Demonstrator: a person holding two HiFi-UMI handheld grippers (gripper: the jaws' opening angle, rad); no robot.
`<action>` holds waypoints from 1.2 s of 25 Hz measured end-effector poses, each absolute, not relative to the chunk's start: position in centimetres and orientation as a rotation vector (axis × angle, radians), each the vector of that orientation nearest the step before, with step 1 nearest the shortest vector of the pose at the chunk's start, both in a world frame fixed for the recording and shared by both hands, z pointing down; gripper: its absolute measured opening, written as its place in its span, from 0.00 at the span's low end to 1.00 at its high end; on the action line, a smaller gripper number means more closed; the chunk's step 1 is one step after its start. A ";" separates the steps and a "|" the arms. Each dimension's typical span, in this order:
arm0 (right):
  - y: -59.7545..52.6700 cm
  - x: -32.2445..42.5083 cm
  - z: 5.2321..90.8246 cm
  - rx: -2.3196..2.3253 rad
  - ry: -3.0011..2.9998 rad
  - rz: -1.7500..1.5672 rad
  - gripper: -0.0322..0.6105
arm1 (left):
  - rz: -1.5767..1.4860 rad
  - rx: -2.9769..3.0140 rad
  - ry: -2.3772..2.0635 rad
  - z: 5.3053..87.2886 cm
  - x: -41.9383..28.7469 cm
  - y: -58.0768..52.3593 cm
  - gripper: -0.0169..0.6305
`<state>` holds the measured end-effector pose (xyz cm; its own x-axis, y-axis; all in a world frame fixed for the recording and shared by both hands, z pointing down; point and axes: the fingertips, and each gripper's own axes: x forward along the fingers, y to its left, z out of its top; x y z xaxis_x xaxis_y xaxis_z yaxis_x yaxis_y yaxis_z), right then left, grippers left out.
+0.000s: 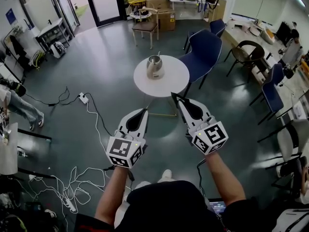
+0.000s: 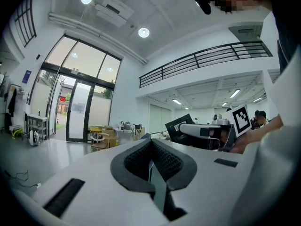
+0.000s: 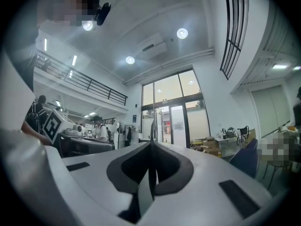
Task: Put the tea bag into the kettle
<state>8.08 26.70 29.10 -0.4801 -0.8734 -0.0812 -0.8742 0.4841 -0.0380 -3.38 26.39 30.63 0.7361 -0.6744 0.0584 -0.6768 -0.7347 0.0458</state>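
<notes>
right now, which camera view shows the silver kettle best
The head view: it looks down on the silver metal kettle standing on the round white table, with nothing in front of it. The left gripper view and the right gripper view look out across the room instead; neither shows the kettle.

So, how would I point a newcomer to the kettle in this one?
Mid-floor stands a round white table, a blue chair beside it. The kettle sits on the table's left part: the only thing seen on it, shiny metal with a handle on top.
</notes>
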 end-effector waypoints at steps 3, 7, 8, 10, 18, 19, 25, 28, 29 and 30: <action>25.5 9.5 29.4 -1.544 2.636 0.003 0.08 | 0.061 2.855 -1.137 30.8 -2.2 25.3 0.05; 24.3 10.5 29.8 -1.540 2.629 -0.008 0.08 | 0.073 2.845 -1.147 31.3 -1.5 24.2 0.05; 24.1 10.6 29.9 -1.538 2.630 -0.012 0.08 | 0.076 2.842 -1.149 31.4 -1.4 23.9 0.05; 23.8 10.7 30.0 -1.532 2.634 -0.015 0.08 | 0.075 2.840 -1.153 31.4 -1.2 23.5 0.05; 20.9 11.2 30.7 -1.537 2.627 -0.019 0.08 | 0.078 2.848 -1.143 31.9 -0.6 20.7 0.05; 20.3 11.2 30.7 -1.539 2.627 -0.021 0.08 | 0.075 2.849 -1.140 31.8 -0.5 20.0 0.05; 15.6 10.9 31.2 -1.556 2.626 -0.025 0.08 | 0.069 2.852 -1.116 32.2 -0.6 15.1 0.05; 12.8 11.0 31.5 -1.575 2.615 -0.033 0.08 | 0.080 2.851 -1.102 32.7 -0.4 12.2 0.05; 11.8 11.1 31.6 -1.579 2.614 -0.038 0.08 | 0.081 2.848 -1.098 32.8 -0.3 11.2 0.05; 10.9 11.2 31.7 -1.580 2.615 -0.045 0.08 | 0.079 2.844 -1.096 32.8 -0.2 10.2 0.05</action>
